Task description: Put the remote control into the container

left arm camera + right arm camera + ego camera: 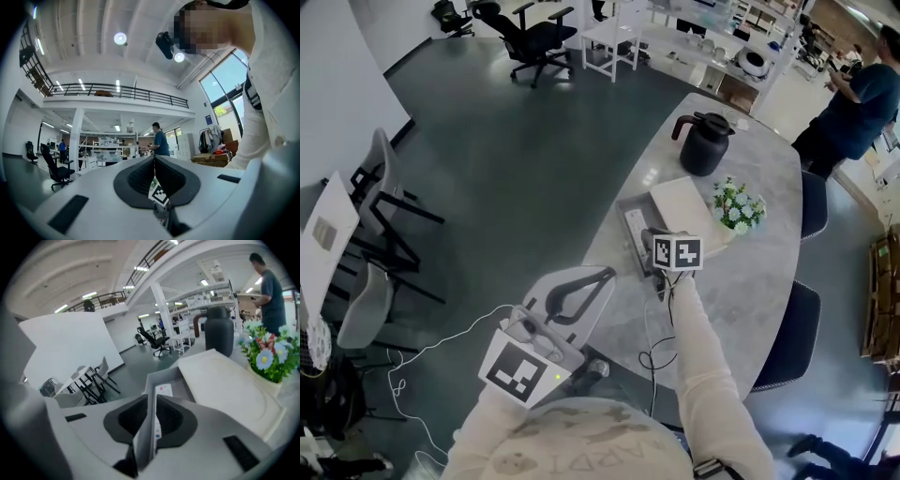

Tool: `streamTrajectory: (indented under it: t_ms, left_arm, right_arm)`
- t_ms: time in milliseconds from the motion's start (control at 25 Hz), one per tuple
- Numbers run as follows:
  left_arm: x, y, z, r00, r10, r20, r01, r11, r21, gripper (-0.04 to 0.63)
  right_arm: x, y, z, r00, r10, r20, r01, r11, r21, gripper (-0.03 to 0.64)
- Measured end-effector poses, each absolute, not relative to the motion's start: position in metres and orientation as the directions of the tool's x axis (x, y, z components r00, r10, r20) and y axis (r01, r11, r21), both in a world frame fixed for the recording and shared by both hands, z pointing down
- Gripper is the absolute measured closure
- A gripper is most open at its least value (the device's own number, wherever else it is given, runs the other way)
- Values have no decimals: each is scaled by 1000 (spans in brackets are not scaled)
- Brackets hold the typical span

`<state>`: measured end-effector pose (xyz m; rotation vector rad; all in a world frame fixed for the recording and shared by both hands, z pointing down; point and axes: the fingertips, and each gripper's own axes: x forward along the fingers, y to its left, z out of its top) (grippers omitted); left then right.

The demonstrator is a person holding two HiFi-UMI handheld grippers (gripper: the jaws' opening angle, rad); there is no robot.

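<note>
The white remote control [635,228] [163,391] lies lengthwise inside the grey open container [620,208] [151,380] on the table, close to its left wall. My right gripper [659,246] [151,400] is at the container's near end, pointing down into it. Its jaws are nearly together with the thin left wall between the pads. A sliver of the remote shows beside that wall. My left gripper [602,275] [153,161] hangs off the table's near-left edge, shut and empty, aimed level across the room.
A white lid [682,204] [225,390] lies right of the container. A potted flower bunch [738,208] [267,355] and a dark jug [705,142] [219,333] stand beyond. A cable [656,356] loops on the near table. A person [853,98] stands at the far end.
</note>
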<state>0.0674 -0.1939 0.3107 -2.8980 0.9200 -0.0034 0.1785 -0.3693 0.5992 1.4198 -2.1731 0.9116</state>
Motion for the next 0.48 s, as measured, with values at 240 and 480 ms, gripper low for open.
streamTrajectory:
  t_ms: [240, 480]
  left_arm:
    - [77, -175, 305, 849, -526, -53, -528, -844, -96, 583]
    - [76, -146, 298, 879, -470, -80, -476, -876, -79, 583]
  right_arm:
    - [151, -307, 486, -504, -818, 277, -858, 437, -269, 577]
    - [129, -198, 384, -495, -867, 46, -854, 477, -205, 577]
